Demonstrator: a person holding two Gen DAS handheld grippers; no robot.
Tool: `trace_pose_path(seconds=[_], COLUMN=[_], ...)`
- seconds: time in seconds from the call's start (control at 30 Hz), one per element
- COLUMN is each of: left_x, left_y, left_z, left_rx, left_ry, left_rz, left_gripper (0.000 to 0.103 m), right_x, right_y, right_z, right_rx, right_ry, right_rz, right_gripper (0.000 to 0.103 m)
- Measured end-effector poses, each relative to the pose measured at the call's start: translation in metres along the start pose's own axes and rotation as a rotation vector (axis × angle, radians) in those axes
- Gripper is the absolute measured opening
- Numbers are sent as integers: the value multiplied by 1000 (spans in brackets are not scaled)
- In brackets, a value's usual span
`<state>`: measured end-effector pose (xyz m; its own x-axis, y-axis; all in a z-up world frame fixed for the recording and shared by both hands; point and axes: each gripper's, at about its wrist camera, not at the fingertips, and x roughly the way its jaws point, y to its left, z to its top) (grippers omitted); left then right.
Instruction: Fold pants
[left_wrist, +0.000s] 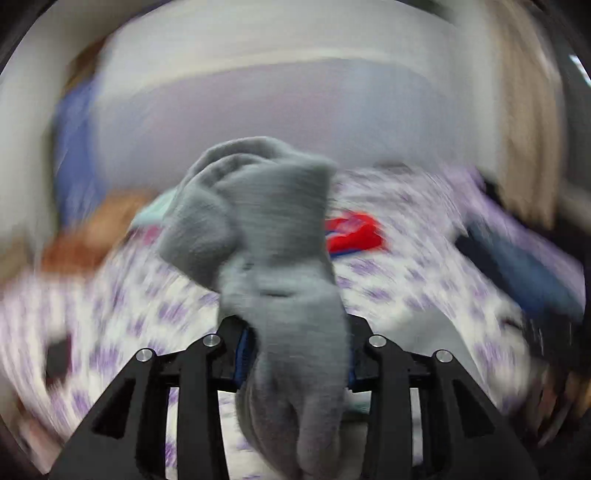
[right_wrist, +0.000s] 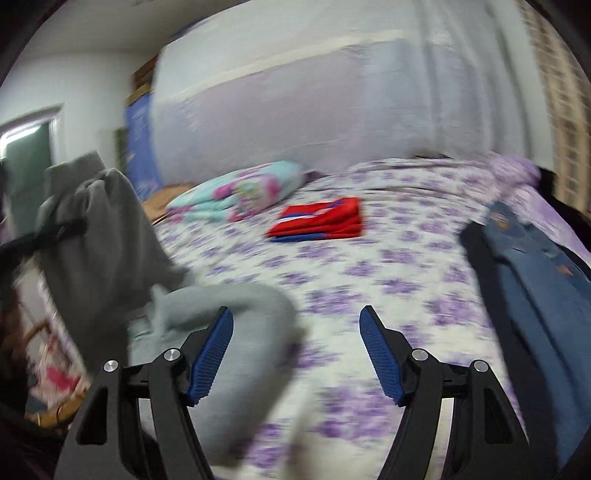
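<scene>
the left gripper (left_wrist: 295, 354) is clenched on the grey pants (left_wrist: 266, 236), bunched and lifted above the bed (right_wrist: 369, 280). the right gripper (right_wrist: 295, 347) is spread wide with nothing in it, a pant leg draping just to its left, so it looks nearest to catch that loose end.

Both wrist views low over the bed (right_wrist: 369, 266), sharing red clothes (left_wrist: 352, 234).

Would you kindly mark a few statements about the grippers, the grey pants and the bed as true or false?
1. The left gripper is shut on the grey pants. True.
2. The right gripper is clamped on the grey pants. False: its jaws stand open, empty.
3. A folded red garment lies on the bed. True.
4. The blue jeans lie on the red garment. False: they lie apart, at the bed's right edge.
</scene>
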<state>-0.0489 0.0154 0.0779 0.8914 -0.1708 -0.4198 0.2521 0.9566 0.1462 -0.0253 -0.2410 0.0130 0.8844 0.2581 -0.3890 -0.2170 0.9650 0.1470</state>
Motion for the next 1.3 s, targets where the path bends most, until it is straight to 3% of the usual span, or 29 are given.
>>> trace_pose_path(seconds=[0.07,0.13,0.2,0.23,0.27,0.3,0.4,0.53,0.6,0.63,0.7,0.77,0.83,0.9,1.0,1.1,1.2,1.27,1.3], left_x=[11,39,70,74,73,71,56,21,35,58,105,112,104,94,74,66,85,103,117], left_y=[-58,-115,-144,-146,-144,-137,-120,-99,-96,-96,-98,-102,-97,-75,-30,25,67,79,78], left_z=[-3,-26,-50,-55,-54,-47,-27,-8,-9,-17,-42,-46,-36,-26,-17,-20,-45,-63,-74], left_rx=[154,315,390,382,359,309,199,74,15,-41,-144,-127,-151,-248,-343,-464,-565,-616,-652], left_ry=[44,141,241,239,230,232,244,185,236,315,461,437,424,417,338,274,302,347,379], left_rz=[-73,-156,-212,-217,-234,-282,-409,-606,-674,-710,-771,-780,-838,-920,-936,-890,-749,-708,-727], left_gripper=[55,72,76,83,93,95,96,98,98,98,98,98,98,98,98,98,98,98,98], right_x=[-4,-5,-6,-6,-6,-7,-8,-19,-22,-19,-8,6,10,10,12,41,67,79,81], right_y=[-22,-38,-54,-59,-62,-63,-64,-55,-48,-42,-32,-27,-29,-38,-55,-64,-60,-54,-53], right_z=[-1,-6,-13,-16,-18,-19,-18,-3,3,5,7,4,0,-3,-12,-28,-42,-49,-52], right_rx=[52,92,143,156,156,150,143,179,184,182,166,161,185,240,379,555,653,650,663], right_ry=[-4,10,41,55,59,62,61,-21,-50,-41,11,72,104,125,152,289,386,425,428], right_rz=[-47,-77,-82,-77,-77,-80,-50,108,199,246,235,207,220,253,373,559,618,607,621], right_gripper=[72,72,72,72,72,72,73,73,80,82,82,82,83,98,100,100,100,100,100])
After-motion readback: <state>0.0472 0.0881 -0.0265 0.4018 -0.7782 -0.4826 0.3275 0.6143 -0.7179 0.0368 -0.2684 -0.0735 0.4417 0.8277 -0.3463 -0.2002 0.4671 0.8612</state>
